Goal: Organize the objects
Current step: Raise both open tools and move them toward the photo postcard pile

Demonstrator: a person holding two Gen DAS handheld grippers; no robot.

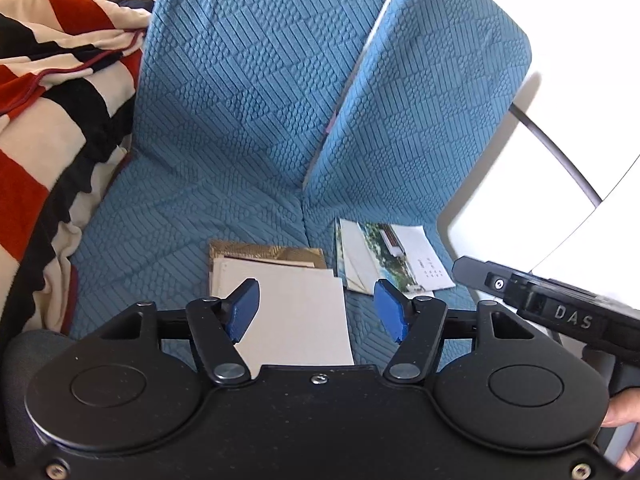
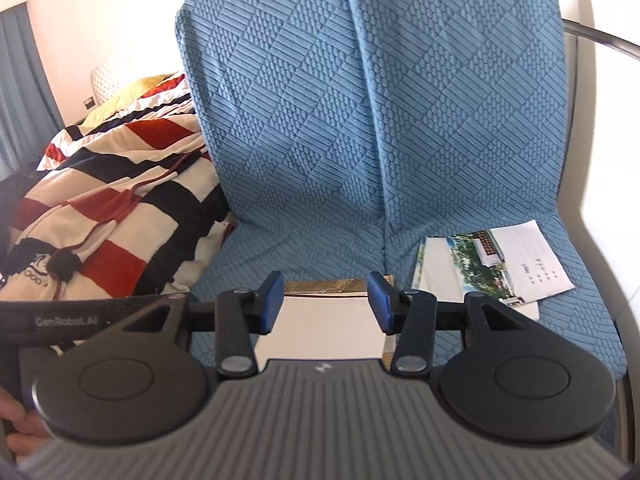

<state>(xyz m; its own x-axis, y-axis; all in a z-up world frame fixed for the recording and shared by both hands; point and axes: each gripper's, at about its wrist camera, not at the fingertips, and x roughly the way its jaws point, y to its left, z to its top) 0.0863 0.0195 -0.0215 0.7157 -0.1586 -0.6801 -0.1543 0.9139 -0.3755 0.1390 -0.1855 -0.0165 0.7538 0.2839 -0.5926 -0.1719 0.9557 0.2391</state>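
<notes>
Left hand-held gripper [image 1: 316, 308] hangs open above white card [image 1: 296, 312].

Bright daylight in both views. Very white and washed out on the wall [image 1: 560, 208] at the right. Soft dark shadow under the striped blanket [image 2: 120, 200]. Sharp bumps on the blue sofa cover [image 1: 248, 100]. Bent, curved lines near the edges. A little blurry at the corners.
</notes>
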